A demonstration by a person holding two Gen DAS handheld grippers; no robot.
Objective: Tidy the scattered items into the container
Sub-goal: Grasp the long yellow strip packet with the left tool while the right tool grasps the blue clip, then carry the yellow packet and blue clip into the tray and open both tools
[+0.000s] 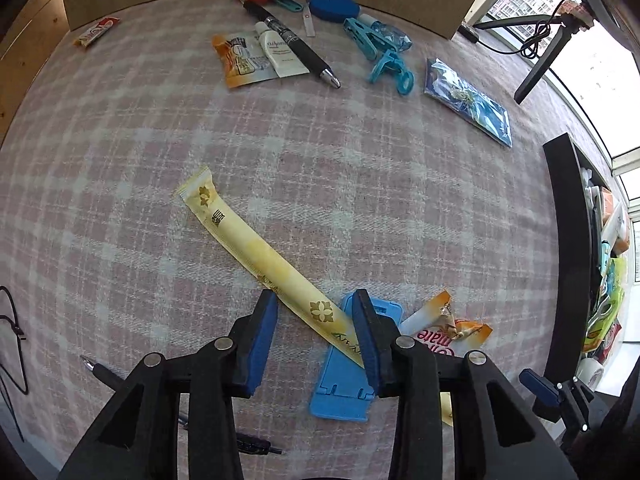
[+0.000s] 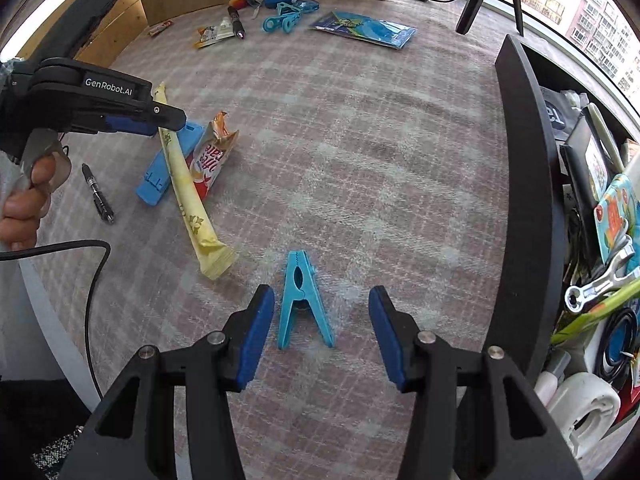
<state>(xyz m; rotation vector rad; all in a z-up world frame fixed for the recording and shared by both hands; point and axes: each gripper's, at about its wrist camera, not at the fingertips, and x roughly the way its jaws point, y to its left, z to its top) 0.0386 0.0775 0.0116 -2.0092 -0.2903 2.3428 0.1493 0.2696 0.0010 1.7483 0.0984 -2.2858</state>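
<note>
A long yellow sachet (image 1: 256,252) lies slantwise on the checked cloth, its near end resting on a blue phone stand (image 1: 344,380). My left gripper (image 1: 316,320) points down over that end with the sachet between its blue pads; the right pad touches it, and a gap shows beside the left pad. In the right wrist view a turquoise clothes peg (image 2: 304,300) lies flat between the pads of my right gripper (image 2: 320,316), which is open and clear of it. The black container (image 2: 524,200) stands to the right, crowded with items.
A Coffee-mate sachet (image 1: 440,332) lies against the phone stand, and a black pen (image 2: 98,194) is nearby on the left. Along the far edge lie pens, turquoise pegs (image 1: 384,56), a small tube and a blue packet (image 1: 468,100). A cardboard wall backs the table.
</note>
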